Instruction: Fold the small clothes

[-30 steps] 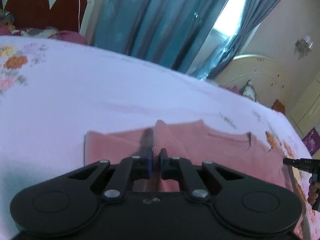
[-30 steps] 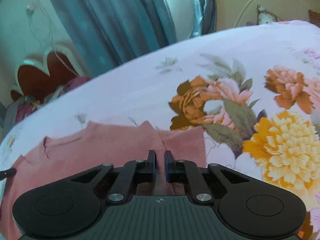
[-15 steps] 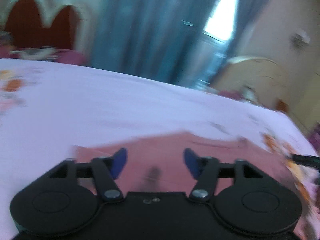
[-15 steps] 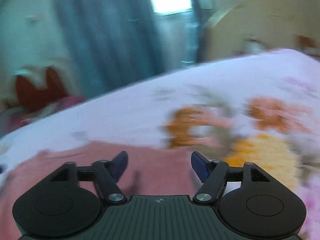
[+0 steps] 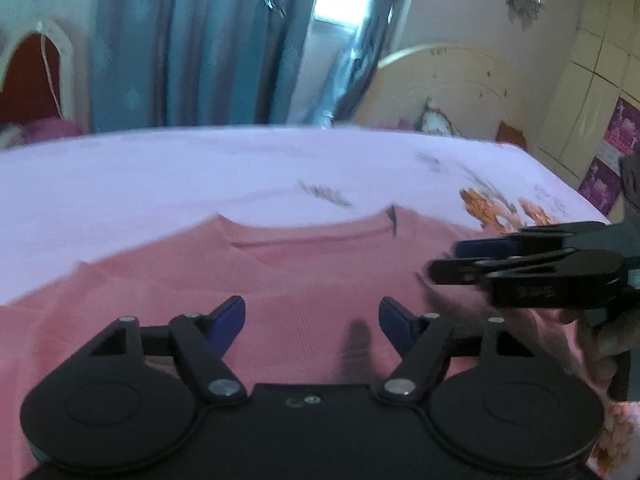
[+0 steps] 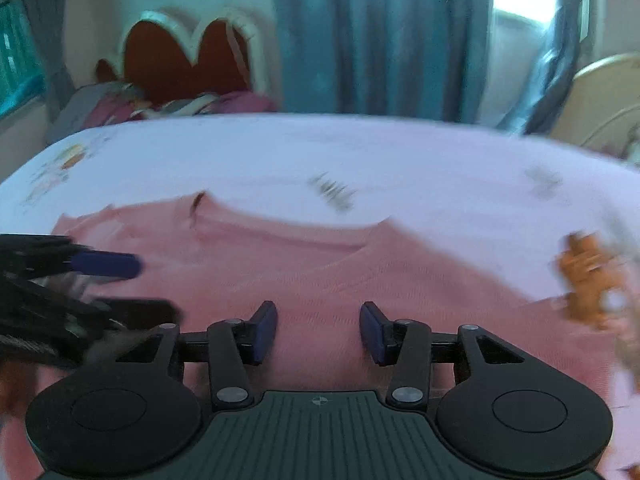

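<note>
A pink knit top (image 5: 304,280) lies flat on the bed, neckline toward the far side; it also shows in the right wrist view (image 6: 380,284). My left gripper (image 5: 312,322) is open and empty just above the top's middle. My right gripper (image 6: 318,330) is open and empty over the same top. The right gripper shows in the left wrist view (image 5: 460,262) at the right, over the top's right part. The left gripper shows in the right wrist view (image 6: 120,280) at the left, over the top's left part.
The bed has a pale lilac sheet (image 5: 160,176) with orange flowers (image 5: 484,206) at the right. Blue curtains (image 5: 208,40) and a window stand behind. A red headboard (image 6: 188,60) with piled clothes is far left; a cream headboard (image 5: 444,76) far right.
Both grippers let go of the pink fabric they pinched and opened. The sleeves now lie folded in. Both grippers moved inward, toward each other, over the top's middle.
</note>
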